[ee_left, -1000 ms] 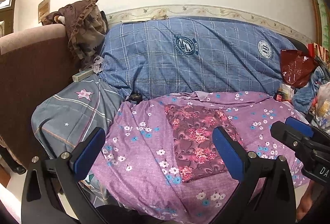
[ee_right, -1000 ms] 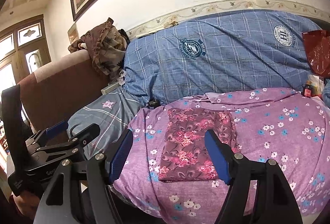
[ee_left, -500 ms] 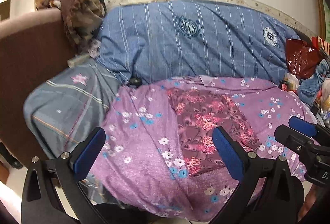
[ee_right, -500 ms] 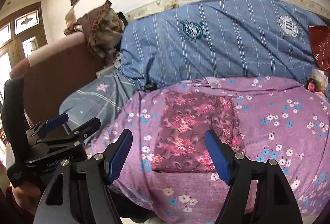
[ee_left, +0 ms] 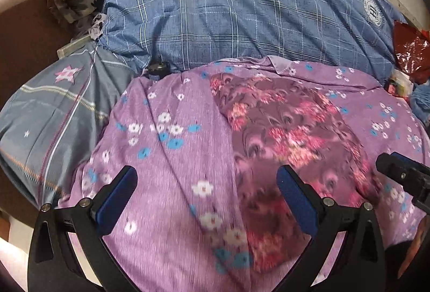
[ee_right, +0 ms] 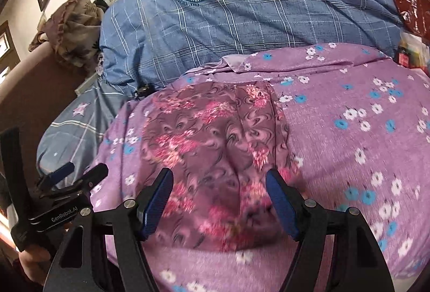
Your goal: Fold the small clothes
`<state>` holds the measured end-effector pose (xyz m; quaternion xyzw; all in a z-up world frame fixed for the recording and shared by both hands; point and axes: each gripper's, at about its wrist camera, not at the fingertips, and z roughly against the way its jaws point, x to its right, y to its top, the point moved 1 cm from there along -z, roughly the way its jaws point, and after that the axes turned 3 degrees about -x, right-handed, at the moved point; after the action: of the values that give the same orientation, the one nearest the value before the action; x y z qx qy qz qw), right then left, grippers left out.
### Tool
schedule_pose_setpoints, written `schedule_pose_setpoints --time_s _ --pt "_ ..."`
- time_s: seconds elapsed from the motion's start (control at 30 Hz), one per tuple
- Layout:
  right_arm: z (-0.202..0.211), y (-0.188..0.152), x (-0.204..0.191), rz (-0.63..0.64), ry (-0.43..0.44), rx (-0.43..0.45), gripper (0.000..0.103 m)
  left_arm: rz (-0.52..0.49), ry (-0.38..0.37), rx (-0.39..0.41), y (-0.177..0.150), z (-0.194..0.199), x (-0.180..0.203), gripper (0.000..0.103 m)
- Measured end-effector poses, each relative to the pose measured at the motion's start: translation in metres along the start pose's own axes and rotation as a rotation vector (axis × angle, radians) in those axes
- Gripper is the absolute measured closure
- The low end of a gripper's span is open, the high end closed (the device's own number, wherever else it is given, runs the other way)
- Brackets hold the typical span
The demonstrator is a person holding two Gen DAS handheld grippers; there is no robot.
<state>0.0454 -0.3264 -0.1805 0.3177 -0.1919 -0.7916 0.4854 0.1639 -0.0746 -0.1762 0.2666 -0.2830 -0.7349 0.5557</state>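
A small maroon garment with pink flower print (ee_right: 215,157) lies flat as a rectangle on a purple floral bedsheet (ee_right: 349,130), near the bed's front edge, laid out ready for folding. The left gripper (ee_left: 207,200) and right gripper (ee_right: 219,200) both hover over its near edge with jaws released, holding nothing. A blue checked quilt (ee_left: 242,18) is heaped along the bed's far edge against a pale wall.

Home bedroom, bed (ee_left: 172,157), blue pillow (ee_left: 242,18)
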Motion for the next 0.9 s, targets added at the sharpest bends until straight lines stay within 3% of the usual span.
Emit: schedule_pose_setpoints --time_s 0.3,0.53,0.8,0.83,0.9 --pt "-0.040 0.011 -0.009 0.034 0.011 -0.029 0.030 0.031 0.001 0.002 0.014 -0.033 -0.003 0.000" --pt "-0.077 -0.005 -0.004 0.016 0.012 -0.152 0.032 0.032 -0.019 -0.042 0.009 -0.052 0.002 0.000" --pt "-0.067 0.015 0.006 -0.024 0.047 -0.053 0.033 0.032 -0.031 -0.052 0.013 -0.064 0.005 0.000" --pt "-0.068 0.020 0.008 -0.029 0.046 -0.044 0.037 0.033 -0.036 -0.048 0.014 -0.064 0.006 0.000" --pt "-0.076 0.032 0.011 -0.041 0.050 -0.043 0.060 0.028 -0.044 -0.034 0.018 -0.065 0.010 0.000"
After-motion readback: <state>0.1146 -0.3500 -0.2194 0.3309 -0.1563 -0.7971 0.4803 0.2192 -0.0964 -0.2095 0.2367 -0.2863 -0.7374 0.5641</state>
